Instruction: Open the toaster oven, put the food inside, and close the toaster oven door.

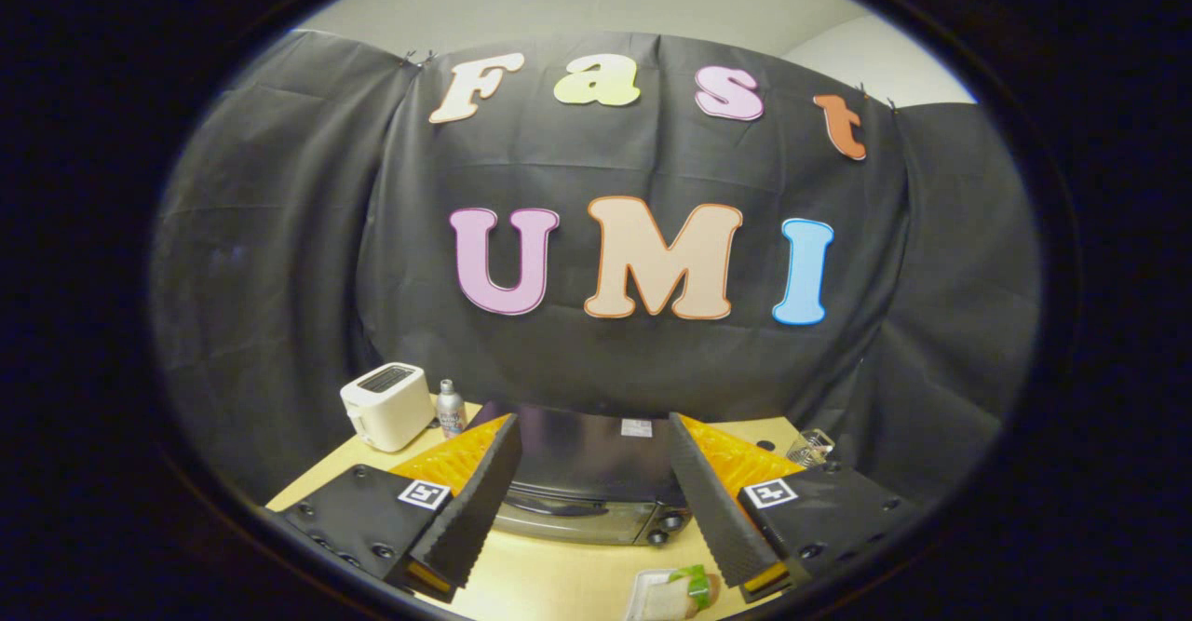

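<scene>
Gripper [596, 500] nearest the lens: two fingers spread wide, nothing between them, nothing held. The left finger's [466, 509] ridged inner face and the right finger's [717, 509] frame the oven from above. Oven [587, 472] sits on the table [549, 584] straight ahead of the fingertips and below them, dark top facing up, its long axis running left to right across the gap between the fingers. Door looks shut; the handle [549, 506] runs as a horizontal bar along the upper front, just beyond the left fingertip, with knobs [666, 528] to its right. Food [675, 593], a pale wrapped item with a green band on a small white tray, lies on the table in front of the oven, close under the right finger. Toaster [386, 405] and a small bottle [451, 409] stand behind-left of the oven; a clear glass object [810, 447] sits behind-right. Gripper is held high and tilted down only slightly, well apart from the handle. Judgement: opening not yet begun; the coming move calls for a descent forward and down so the fingers straddle the handle bar across its length, then a pull toward the holder.
</scene>
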The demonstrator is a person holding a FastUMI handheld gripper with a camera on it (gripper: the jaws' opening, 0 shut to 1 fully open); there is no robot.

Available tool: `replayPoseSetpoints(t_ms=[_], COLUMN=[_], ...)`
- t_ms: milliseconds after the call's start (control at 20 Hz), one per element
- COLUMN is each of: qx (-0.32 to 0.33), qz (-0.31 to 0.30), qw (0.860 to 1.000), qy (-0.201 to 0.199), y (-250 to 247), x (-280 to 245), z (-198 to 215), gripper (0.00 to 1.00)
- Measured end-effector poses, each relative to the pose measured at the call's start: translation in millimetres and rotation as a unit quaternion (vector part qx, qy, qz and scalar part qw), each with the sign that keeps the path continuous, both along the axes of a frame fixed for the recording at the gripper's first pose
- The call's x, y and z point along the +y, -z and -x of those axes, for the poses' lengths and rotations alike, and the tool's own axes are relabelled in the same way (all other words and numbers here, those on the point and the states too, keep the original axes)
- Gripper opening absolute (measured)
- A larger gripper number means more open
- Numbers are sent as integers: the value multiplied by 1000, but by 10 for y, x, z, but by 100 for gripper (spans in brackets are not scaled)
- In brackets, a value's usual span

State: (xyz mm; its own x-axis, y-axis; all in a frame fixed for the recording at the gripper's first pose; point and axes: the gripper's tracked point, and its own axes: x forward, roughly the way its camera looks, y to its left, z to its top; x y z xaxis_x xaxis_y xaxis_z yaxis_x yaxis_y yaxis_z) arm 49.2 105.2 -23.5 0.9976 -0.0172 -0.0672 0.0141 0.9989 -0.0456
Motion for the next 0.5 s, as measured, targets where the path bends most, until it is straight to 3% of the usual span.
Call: replayPoseSetpoints(t_ms=[200,500], qx=[2,24], qz=[-10,-46], qw=[1000,998], qy=[17,38], y=[209,918], x=[150,290], z=[-93,-217], gripper=[98,98])
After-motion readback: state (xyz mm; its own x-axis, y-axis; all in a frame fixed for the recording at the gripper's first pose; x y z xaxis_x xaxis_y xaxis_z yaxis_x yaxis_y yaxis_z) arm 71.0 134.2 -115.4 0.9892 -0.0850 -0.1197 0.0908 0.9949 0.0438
